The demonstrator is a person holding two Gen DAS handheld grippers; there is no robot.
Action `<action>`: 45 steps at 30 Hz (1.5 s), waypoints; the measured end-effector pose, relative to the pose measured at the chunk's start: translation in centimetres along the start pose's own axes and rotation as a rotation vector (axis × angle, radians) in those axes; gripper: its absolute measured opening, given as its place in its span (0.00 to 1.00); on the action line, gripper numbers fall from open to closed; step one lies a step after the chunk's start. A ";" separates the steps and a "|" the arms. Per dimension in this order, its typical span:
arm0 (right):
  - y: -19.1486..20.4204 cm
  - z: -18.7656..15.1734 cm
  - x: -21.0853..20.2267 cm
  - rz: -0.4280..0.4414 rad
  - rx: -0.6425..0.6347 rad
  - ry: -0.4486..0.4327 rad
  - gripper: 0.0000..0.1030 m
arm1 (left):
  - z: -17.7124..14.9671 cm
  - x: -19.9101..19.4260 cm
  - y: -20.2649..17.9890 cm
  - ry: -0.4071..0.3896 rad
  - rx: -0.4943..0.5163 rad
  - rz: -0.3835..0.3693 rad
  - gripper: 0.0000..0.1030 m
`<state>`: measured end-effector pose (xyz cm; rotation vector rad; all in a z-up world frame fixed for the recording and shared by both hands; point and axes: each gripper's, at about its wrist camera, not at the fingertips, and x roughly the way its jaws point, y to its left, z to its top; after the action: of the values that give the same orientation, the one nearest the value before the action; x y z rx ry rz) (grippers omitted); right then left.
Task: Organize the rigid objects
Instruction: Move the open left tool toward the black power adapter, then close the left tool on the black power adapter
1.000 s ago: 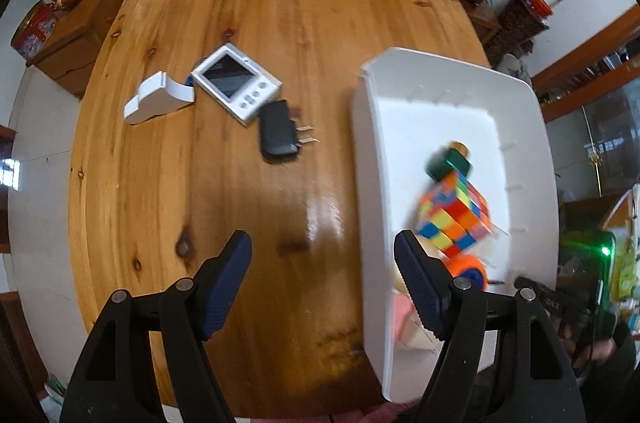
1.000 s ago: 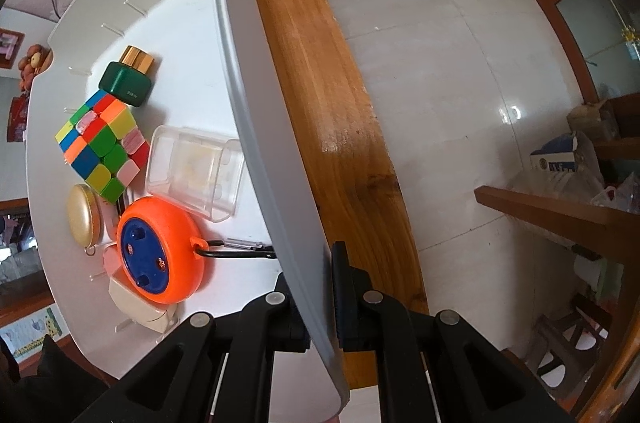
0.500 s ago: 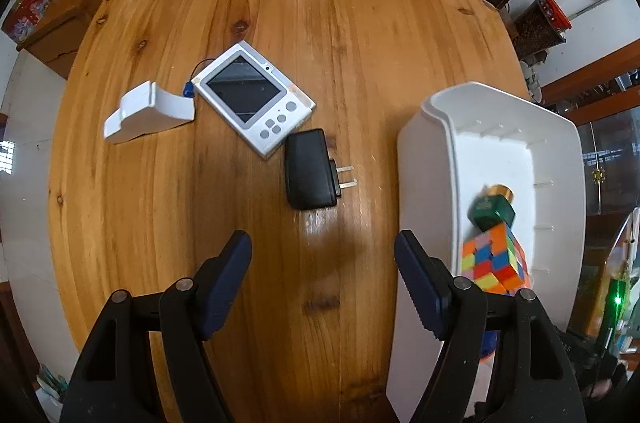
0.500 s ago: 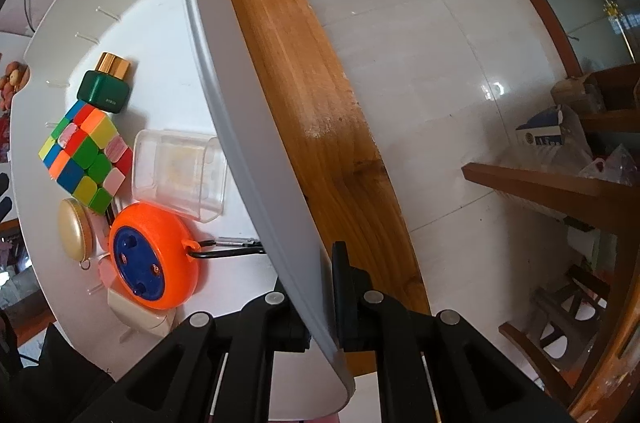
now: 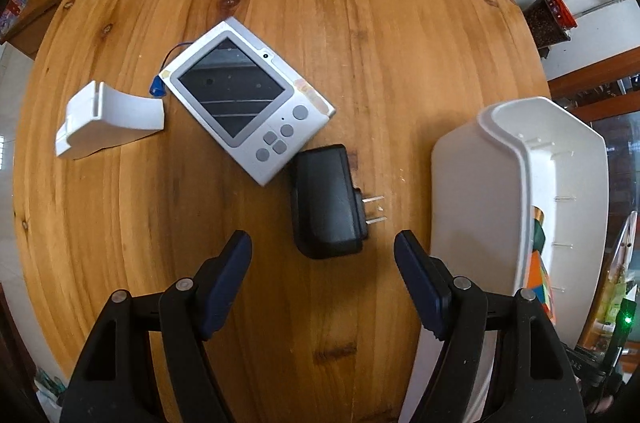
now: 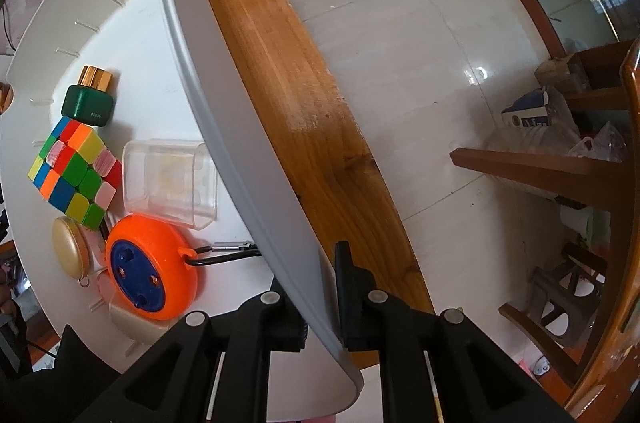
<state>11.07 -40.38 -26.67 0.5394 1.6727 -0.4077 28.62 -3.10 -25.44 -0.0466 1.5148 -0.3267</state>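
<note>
Three loose items lie on the round wooden table [image 5: 280, 3], and the black plug-in power adapter [image 5: 326, 201] is the landmark here. The left gripper [image 5: 322, 257] hovers just on the near side of it, blue-padded fingers [image 5: 228, 273] spread wide, nothing between them. The adapter's two metal prongs point toward the white plastic bin [image 5: 472, 191], which stands just beyond them, apart from the adapter. On the adapter's far side, a corner touching it or nearly so, lies the grey handheld device with a dark screen and round buttons [image 5: 246, 109]. Further out past that device sits a white plastic holder [image 5: 108, 121], with a small blue tag on a cord [image 5: 157, 88] between the two.

Over to the right wrist view: the right gripper [image 6: 320, 287] is clamped on the white plastic bin's [image 6: 256, 159] side wall, one finger inside, one outside. In the bin: a Rubik's cube [image 6: 74, 171], a green bottle with a gold cap [image 6: 89, 101] touching it, a clear plastic box [image 6: 170, 185], an orange and blue round reel [image 6: 150, 267] with a black carabiner [image 6: 224, 255], and a beige disc [image 6: 70, 249].
</note>
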 end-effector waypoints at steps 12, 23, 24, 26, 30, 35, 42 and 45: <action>0.1 0.0 0.0 -0.026 0.020 0.002 0.13 | 0.4 1.2 0.0 0.020 0.025 -0.047 0.74; 0.2 0.2 0.1 -0.032 0.026 0.007 0.13 | 1.1 1.6 -1.6 0.031 0.042 0.034 0.72; 0.2 0.2 0.1 -0.032 0.026 0.006 0.13 | 1.2 1.6 -1.8 0.033 0.042 0.051 0.67; 0.2 0.2 0.1 -0.032 0.025 0.006 0.13 | 1.2 1.6 -2.1 0.040 0.054 0.073 0.66; 0.2 0.2 0.1 -0.032 0.024 0.005 0.13 | 1.4 1.7 -2.9 0.044 0.071 0.080 0.58; 0.2 0.0 0.2 -0.030 0.018 0.005 0.13 | 1.4 1.6 -3.0 0.056 0.066 0.078 0.58; 0.2 -0.3 0.2 -0.018 0.000 0.000 0.13 | 1.0 1.8 -3.2 0.092 0.055 0.086 0.58; 0.3 -0.4 0.2 -0.014 -0.012 0.000 0.13 | 0.4 1.6 -3.2 0.095 0.048 0.088 0.58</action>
<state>10.89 -39.91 -26.84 0.5189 1.6789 -0.4072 28.50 -6.58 -26.22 0.0750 1.5973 -0.2980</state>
